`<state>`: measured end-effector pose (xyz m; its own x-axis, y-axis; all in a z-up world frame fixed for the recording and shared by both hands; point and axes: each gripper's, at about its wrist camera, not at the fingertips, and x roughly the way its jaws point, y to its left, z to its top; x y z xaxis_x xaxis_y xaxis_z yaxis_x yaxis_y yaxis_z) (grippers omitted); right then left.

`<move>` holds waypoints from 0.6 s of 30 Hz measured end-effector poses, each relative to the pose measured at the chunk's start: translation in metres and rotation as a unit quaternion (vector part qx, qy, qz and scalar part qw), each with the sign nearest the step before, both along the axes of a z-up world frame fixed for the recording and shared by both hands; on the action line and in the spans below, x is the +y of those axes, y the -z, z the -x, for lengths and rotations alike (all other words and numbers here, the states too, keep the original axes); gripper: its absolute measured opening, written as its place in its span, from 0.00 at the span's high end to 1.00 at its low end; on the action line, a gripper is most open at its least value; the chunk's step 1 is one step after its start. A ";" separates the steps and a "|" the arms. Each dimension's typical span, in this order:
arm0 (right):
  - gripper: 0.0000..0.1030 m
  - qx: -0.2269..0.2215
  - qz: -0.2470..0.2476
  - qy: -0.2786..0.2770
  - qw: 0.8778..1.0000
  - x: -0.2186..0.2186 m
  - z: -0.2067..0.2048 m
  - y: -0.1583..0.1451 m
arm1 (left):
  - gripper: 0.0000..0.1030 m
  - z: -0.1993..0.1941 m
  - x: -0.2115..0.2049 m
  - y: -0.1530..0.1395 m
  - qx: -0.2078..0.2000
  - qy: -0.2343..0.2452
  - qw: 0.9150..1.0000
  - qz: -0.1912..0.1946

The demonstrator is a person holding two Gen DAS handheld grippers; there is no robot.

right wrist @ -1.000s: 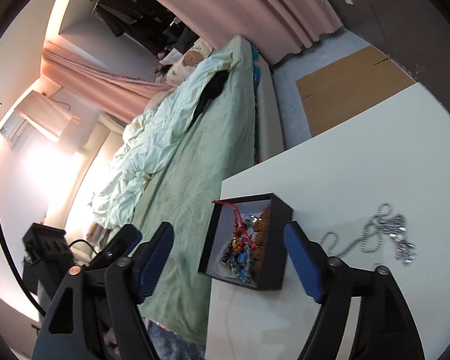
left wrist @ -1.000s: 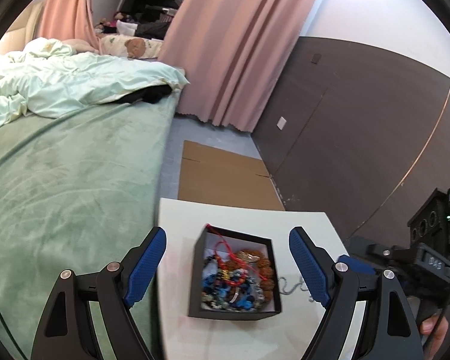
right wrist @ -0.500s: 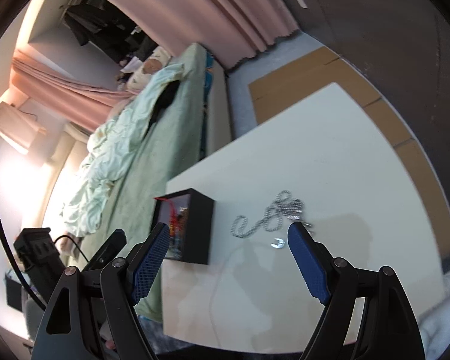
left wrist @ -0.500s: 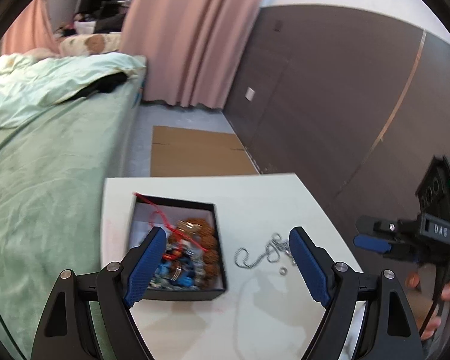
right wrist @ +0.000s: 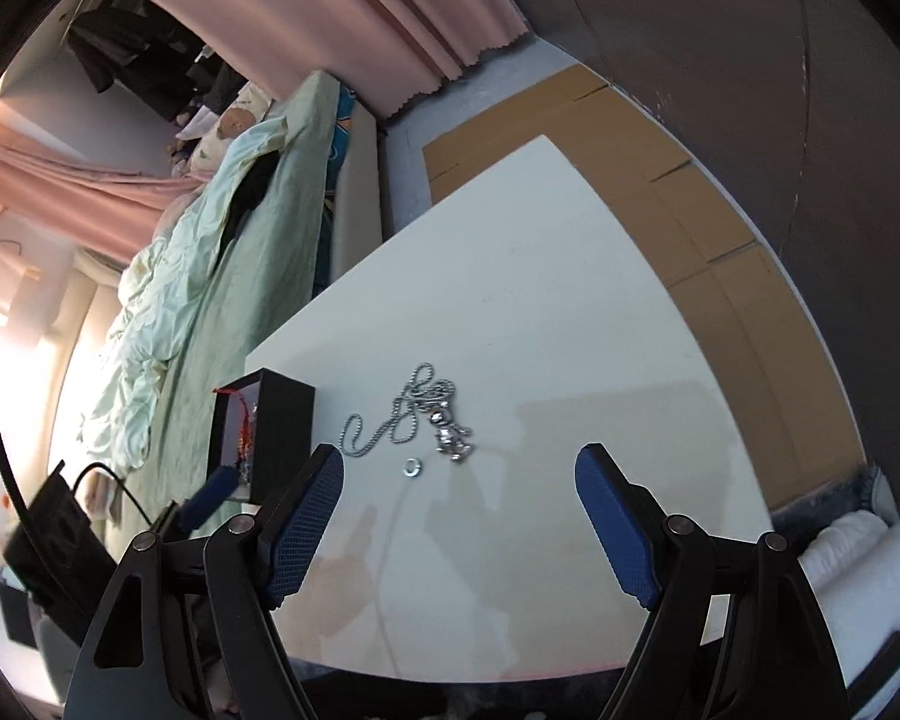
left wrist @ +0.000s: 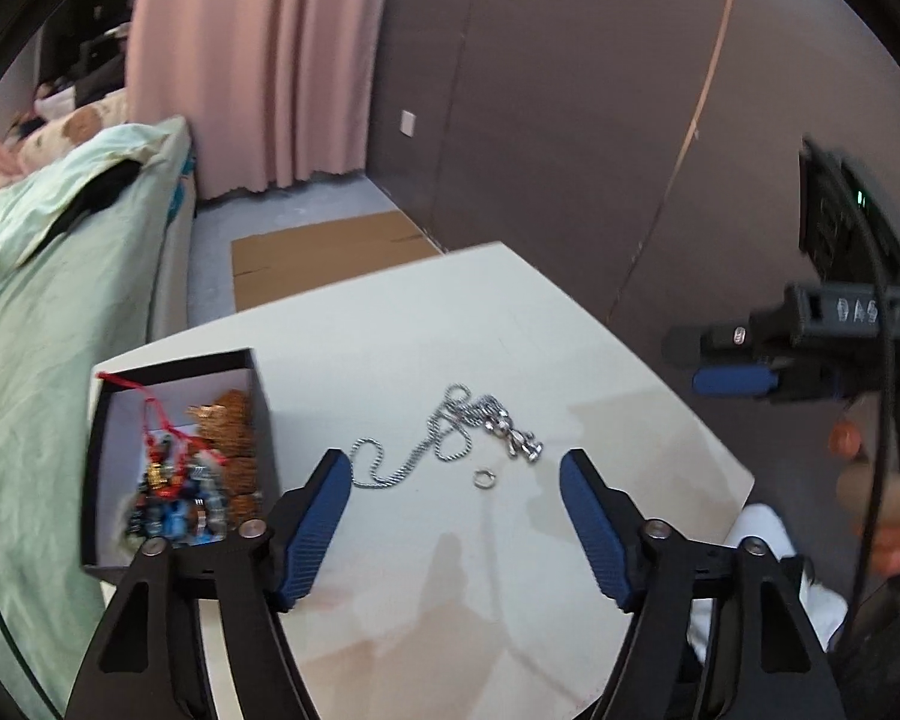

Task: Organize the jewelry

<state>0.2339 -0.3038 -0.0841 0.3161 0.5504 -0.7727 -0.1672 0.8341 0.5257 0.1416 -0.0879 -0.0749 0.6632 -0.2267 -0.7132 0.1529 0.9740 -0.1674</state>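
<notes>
A black jewelry box [left wrist: 174, 456] with a white lining holds red cord, brown beads and blue beads; it sits at the white table's left edge and also shows in the right wrist view [right wrist: 264, 438]. A silver ball-chain necklace [left wrist: 462, 426] [right wrist: 417, 408] with a pendant lies loose on the table, a small silver ring [left wrist: 484, 478] [right wrist: 412, 467] just in front of it. My left gripper [left wrist: 456, 474] is open and empty, above the table just short of the ring. My right gripper [right wrist: 459, 474] is open and empty, facing the necklace.
The white table [left wrist: 450, 324] stands beside a bed with a green cover [left wrist: 42, 300]. Flat cardboard [left wrist: 324, 252] lies on the floor behind, by a dark wall and pink curtains [left wrist: 258, 60]. The right gripper's body [left wrist: 810, 348] shows at the right.
Both views have swung right, from the box to the necklace and ring, which now lie between the fingers. Both grippers stay open.
</notes>
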 end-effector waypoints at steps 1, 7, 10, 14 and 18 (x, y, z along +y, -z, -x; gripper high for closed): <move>0.21 -0.002 0.001 0.001 1.000 -0.002 0.000 0.000 | 0.36 -0.002 -0.003 0.003 0.004 0.004 1.000 -0.002; 0.22 -0.012 0.018 0.005 1.000 -0.011 -0.006 -0.003 | 0.45 -0.015 -0.019 0.019 0.022 0.023 0.999 -0.011; 0.22 -0.017 0.031 0.005 0.999 -0.012 -0.007 -0.005 | 0.50 -0.020 -0.029 0.027 0.032 0.033 0.999 -0.023; 0.24 -0.016 0.044 0.006 0.999 -0.012 -0.012 -0.003 | 0.55 -0.029 -0.037 0.042 0.048 0.038 0.998 -0.032; 0.24 -0.012 0.042 0.012 0.999 -0.017 -0.016 -0.001 | 0.67 -0.036 -0.039 0.056 0.064 0.032 0.997 -0.035</move>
<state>0.2496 -0.3209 -0.0833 0.3475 0.4762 -0.8077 -0.1595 0.8789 0.4496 0.1780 -0.1269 -0.1306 0.5508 -0.2134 -0.8069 0.1974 0.9726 -0.1225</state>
